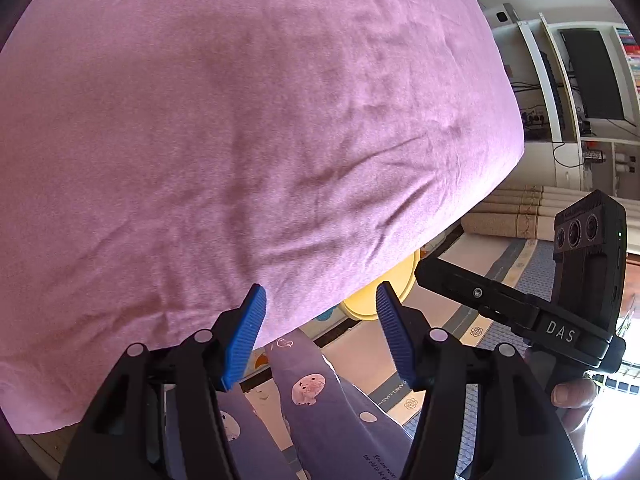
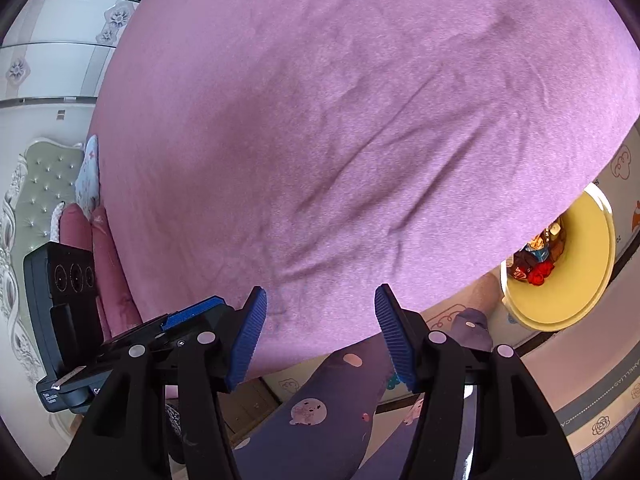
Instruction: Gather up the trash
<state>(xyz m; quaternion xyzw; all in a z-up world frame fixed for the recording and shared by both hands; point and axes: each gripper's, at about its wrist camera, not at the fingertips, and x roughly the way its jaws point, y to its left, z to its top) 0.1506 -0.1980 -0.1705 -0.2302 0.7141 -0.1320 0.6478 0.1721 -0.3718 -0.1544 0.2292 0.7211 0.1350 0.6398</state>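
A yellow bin (image 2: 568,280) stands on the floor by the bed's corner at the right of the right wrist view, with crumpled red and brown wrappers (image 2: 538,258) inside. Its rim (image 1: 384,292) peeks out under the bed edge in the left wrist view. My left gripper (image 1: 320,336) is open over the edge of the pink bed (image 1: 240,120), nothing between its blue pads (image 1: 244,336). My right gripper (image 2: 320,336) is open too, empty, above the bed edge (image 2: 340,120). No loose trash shows on the sheet.
A person's legs in purple patterned trousers (image 1: 316,396) stand below both grippers. The right gripper's body (image 1: 560,292) crosses the left view's right side; the left one's body (image 2: 72,312) sits at the right view's left. Pink pillows (image 2: 104,264), a padded headboard (image 2: 40,184), folded mats (image 1: 516,212).
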